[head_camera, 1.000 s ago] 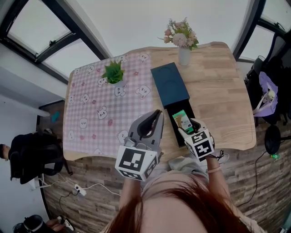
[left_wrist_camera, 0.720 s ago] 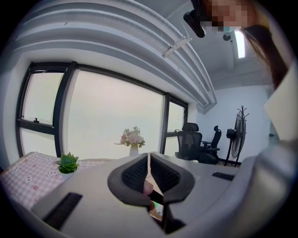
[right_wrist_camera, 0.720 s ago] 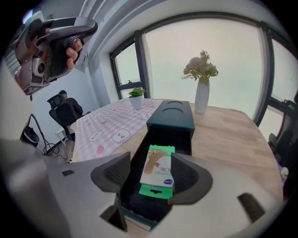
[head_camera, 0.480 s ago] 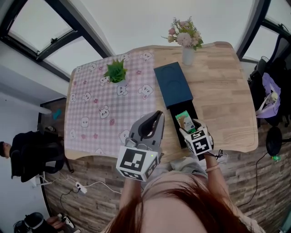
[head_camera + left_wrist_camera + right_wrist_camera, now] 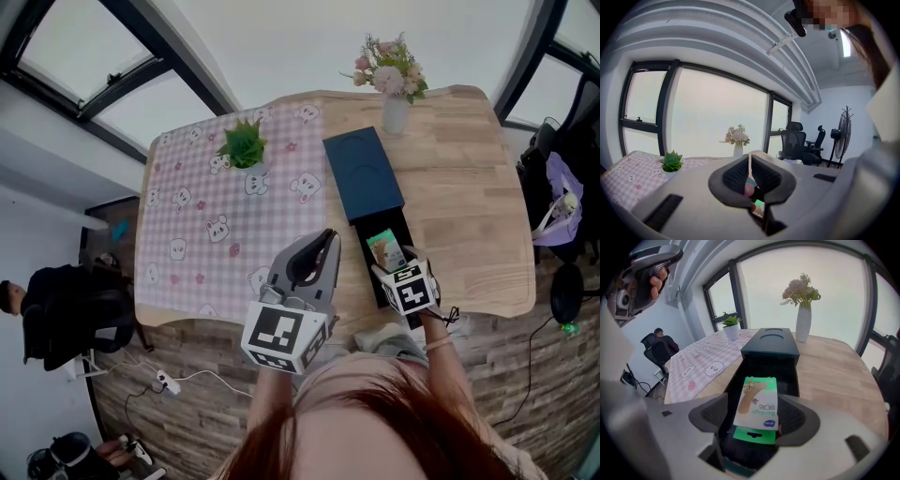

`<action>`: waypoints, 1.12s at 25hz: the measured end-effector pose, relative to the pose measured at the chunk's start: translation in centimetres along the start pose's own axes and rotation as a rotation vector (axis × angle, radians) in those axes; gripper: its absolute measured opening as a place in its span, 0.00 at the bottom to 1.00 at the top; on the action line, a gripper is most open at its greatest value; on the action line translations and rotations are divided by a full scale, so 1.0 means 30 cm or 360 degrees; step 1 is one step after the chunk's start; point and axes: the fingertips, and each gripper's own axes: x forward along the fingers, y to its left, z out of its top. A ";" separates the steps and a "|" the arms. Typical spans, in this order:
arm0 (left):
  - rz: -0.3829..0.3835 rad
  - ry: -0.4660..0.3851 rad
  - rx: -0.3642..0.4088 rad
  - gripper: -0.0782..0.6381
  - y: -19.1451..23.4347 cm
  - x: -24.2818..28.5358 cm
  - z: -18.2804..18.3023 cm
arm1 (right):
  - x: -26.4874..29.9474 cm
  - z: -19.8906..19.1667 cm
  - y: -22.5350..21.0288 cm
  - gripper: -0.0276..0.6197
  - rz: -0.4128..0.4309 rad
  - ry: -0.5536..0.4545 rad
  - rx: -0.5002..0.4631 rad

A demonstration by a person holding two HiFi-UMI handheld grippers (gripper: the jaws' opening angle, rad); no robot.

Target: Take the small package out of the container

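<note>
Right tongs (image 5: 754,419) just opened wide, astride small package (image 5: 757,401) inside container (image 5: 769,339). Left tongs (image 5: 750,173) clenched and empty, near container. Risk: a skewed pinch crumples the package or shoves it deeper.

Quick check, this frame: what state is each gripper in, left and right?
Left gripper: shut, nothing held.
Right gripper: open, jaws have just been opening; the small package lies between them, not gripped.

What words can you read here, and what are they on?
"Bandage": on the package, upside down in the right gripper view.
The characters just above that word: too small to read for sure.
The print in the blue oval on the package: too small to read.
No other words show.
</note>
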 end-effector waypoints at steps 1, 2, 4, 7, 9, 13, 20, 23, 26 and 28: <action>0.0004 0.0001 -0.0002 0.14 0.004 -0.001 -0.001 | 0.006 -0.003 0.000 0.54 -0.0002 0.0007 0.0004; 0.0008 0.0002 -0.0004 0.14 0.007 -0.001 -0.002 | 0.011 -0.006 -0.002 0.54 -0.0005 0.0015 0.0008; 0.0016 0.0004 -0.0008 0.14 0.014 0.000 -0.003 | 0.020 -0.010 -0.005 0.55 -0.0016 0.0029 0.0012; 0.0025 0.0007 -0.0012 0.14 0.023 -0.001 -0.006 | 0.035 -0.014 -0.008 0.55 -0.0038 0.0051 0.0022; 0.0031 0.0011 -0.0014 0.14 0.028 -0.005 -0.010 | 0.044 -0.019 -0.010 0.56 -0.0056 0.0072 0.0026; 0.0044 0.0011 -0.0018 0.14 0.038 -0.011 -0.012 | 0.058 -0.025 -0.015 0.57 -0.0085 0.0115 0.0039; 0.0065 0.0014 -0.0031 0.14 0.057 -0.016 -0.015 | 0.074 -0.035 -0.013 0.58 -0.0118 0.0213 0.0069; 0.0069 0.0017 -0.0033 0.14 0.066 -0.014 -0.015 | 0.085 -0.037 -0.017 0.58 -0.0132 0.0250 0.0067; 0.0073 0.0015 -0.0040 0.14 0.075 -0.016 -0.016 | 0.093 -0.038 -0.021 0.58 -0.0153 0.0286 0.0067; 0.0078 0.0014 -0.0044 0.14 0.080 -0.018 -0.017 | 0.096 -0.040 -0.023 0.58 -0.0171 0.0312 0.0067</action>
